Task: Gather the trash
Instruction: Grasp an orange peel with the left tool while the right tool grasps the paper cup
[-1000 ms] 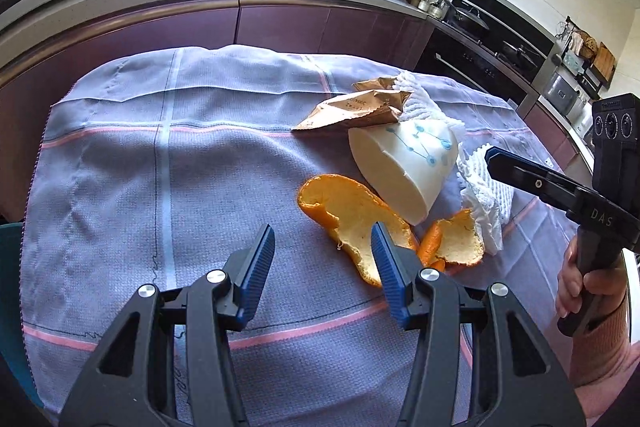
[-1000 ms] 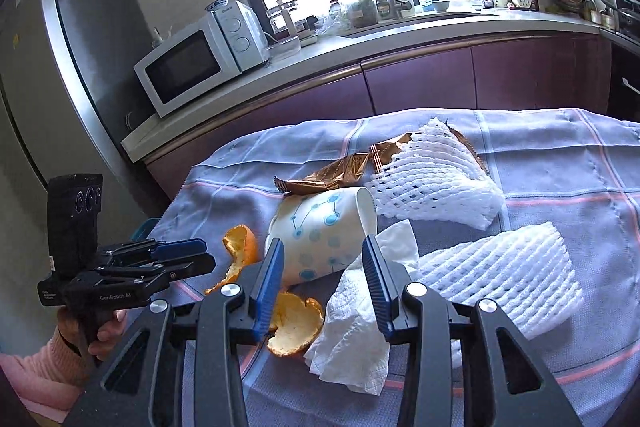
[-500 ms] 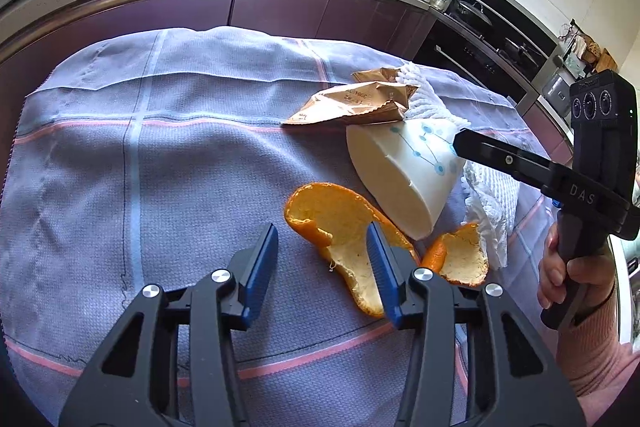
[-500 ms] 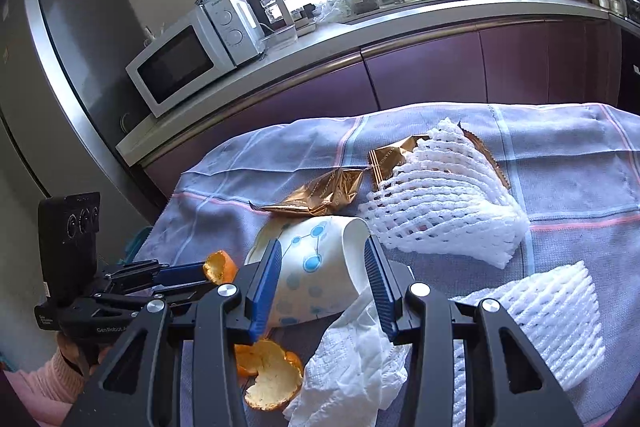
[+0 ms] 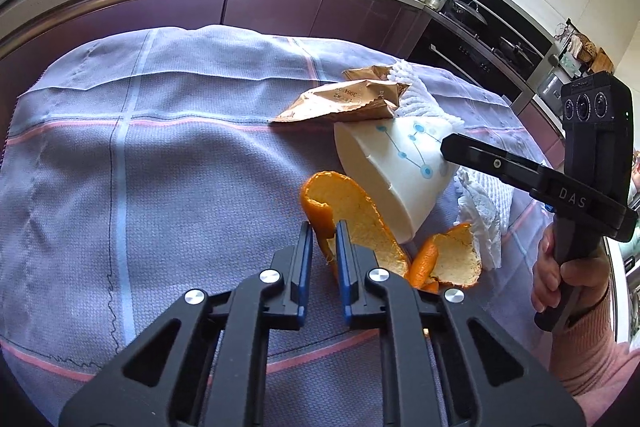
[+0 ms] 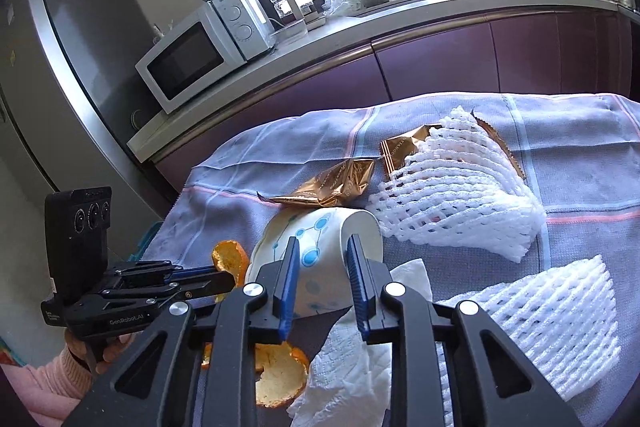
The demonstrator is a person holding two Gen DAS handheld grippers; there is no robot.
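My left gripper (image 5: 323,241) is shut on the edge of a large orange peel (image 5: 352,211) lying on the purple cloth; the peel also shows in the right wrist view (image 6: 229,259). A white paper cup with blue dots (image 5: 396,171) lies on its side beside it. My right gripper (image 6: 323,269) is closed on the cup (image 6: 320,247) near its rim. A second orange peel (image 5: 452,261) lies next to a white tissue (image 6: 360,359). Gold wrappers (image 6: 332,183) and white foam nets (image 6: 452,195) lie behind the cup.
The purple checked tablecloth (image 5: 140,167) covers the table. A second foam net (image 6: 552,319) lies at the right. A kitchen counter with a microwave (image 6: 200,51) and purple cabinets runs behind the table.
My left gripper moved forward and closed on the large orange peel. My right gripper moved forward and down and closed on the paper cup.
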